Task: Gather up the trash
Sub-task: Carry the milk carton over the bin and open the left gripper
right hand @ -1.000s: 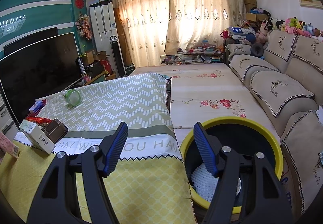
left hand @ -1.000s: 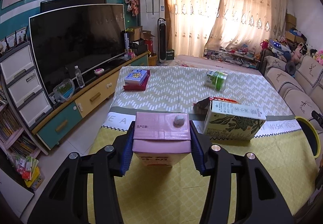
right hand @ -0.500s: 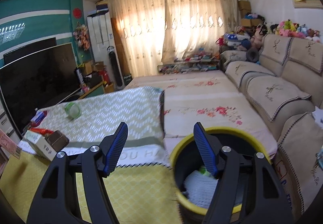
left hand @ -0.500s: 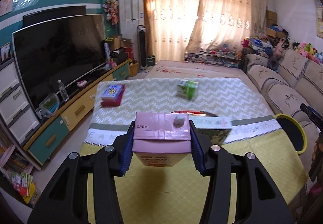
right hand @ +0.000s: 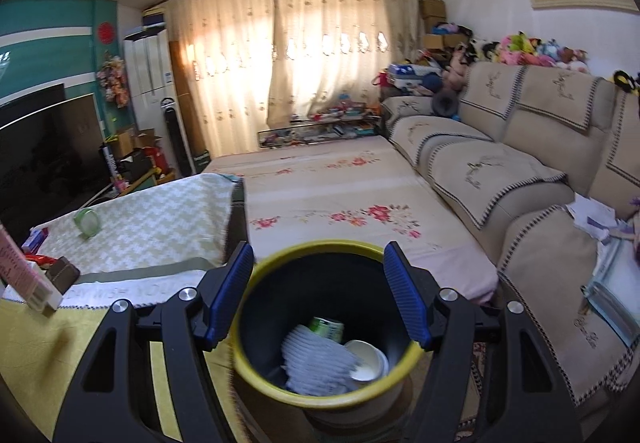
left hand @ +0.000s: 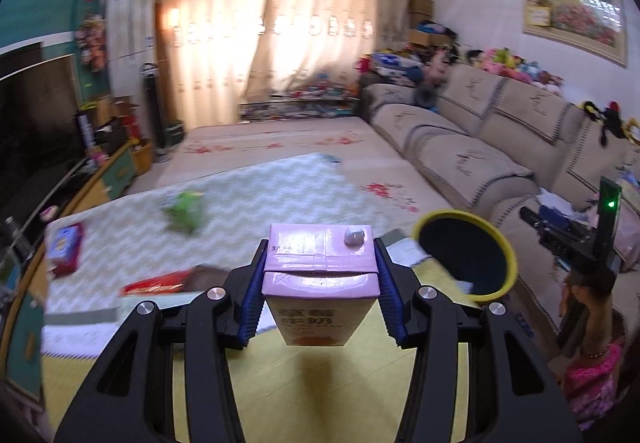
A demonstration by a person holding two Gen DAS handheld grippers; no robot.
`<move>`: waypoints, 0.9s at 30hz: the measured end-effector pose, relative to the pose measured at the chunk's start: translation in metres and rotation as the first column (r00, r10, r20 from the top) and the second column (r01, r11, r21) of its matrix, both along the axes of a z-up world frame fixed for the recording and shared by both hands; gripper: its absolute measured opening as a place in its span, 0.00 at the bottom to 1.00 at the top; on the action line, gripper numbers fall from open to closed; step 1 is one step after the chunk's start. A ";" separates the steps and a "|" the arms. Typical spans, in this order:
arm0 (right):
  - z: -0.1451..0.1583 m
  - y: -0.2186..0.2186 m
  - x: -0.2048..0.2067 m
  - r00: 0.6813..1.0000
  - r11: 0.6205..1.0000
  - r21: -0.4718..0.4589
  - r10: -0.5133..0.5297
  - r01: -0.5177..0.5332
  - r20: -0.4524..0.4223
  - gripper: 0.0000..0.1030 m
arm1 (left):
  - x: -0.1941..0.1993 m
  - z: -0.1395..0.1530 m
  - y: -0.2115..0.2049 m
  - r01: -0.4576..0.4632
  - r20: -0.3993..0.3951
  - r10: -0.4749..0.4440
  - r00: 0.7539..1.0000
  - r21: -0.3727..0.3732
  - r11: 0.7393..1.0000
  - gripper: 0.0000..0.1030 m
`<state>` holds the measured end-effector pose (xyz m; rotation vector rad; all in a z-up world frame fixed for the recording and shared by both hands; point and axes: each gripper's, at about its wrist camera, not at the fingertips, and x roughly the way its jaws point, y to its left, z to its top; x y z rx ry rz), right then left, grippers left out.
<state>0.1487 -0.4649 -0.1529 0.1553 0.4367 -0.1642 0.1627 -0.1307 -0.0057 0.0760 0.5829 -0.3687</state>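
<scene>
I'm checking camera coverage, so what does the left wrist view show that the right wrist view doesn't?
Only the left wrist view shows the left gripper clamped on the pink milk carton's sides, with the carton's printed front. Only the right wrist view shows inside the trash bin: a white ribbed item, a green can and a white cup, with the open right gripper above. Both show the bin and the green cup on the table.

A long beige sofa (right hand: 520, 171) was seen along the right wall, with plush toys (right hand: 532, 47) piled on its back and a framed painting (left hand: 576, 7) hung above. Cream curtains (right hand: 296, 55) were drawn across the window, and a dark television (left hand: 36, 123) was set at the left.
</scene>
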 end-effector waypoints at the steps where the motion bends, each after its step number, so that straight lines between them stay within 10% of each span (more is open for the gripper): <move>1: -0.001 -0.006 -0.002 1.000 1.000 0.002 -0.009 0.009 0.000 0.62 | 0.007 0.000 -0.018 0.045 -0.009 -0.045 0.999 -0.011 0.999 0.48; 14: -0.011 -0.067 -0.030 0.990 0.990 0.022 -0.138 0.138 -0.013 0.62 | 0.078 -0.030 -0.206 0.337 -0.061 -0.340 0.938 -0.066 0.939 0.49; 16: -0.011 -0.070 -0.031 0.989 0.989 0.019 -0.147 0.148 -0.016 0.63 | 0.087 -0.040 -0.226 0.342 -0.064 -0.346 0.936 -0.067 0.937 0.71; 27: -0.020 -0.058 -0.015 0.994 0.995 0.022 -0.097 0.098 -0.058 0.63 | 0.068 -0.035 -0.162 0.227 -0.003 -0.228 0.974 -0.066 0.972 0.85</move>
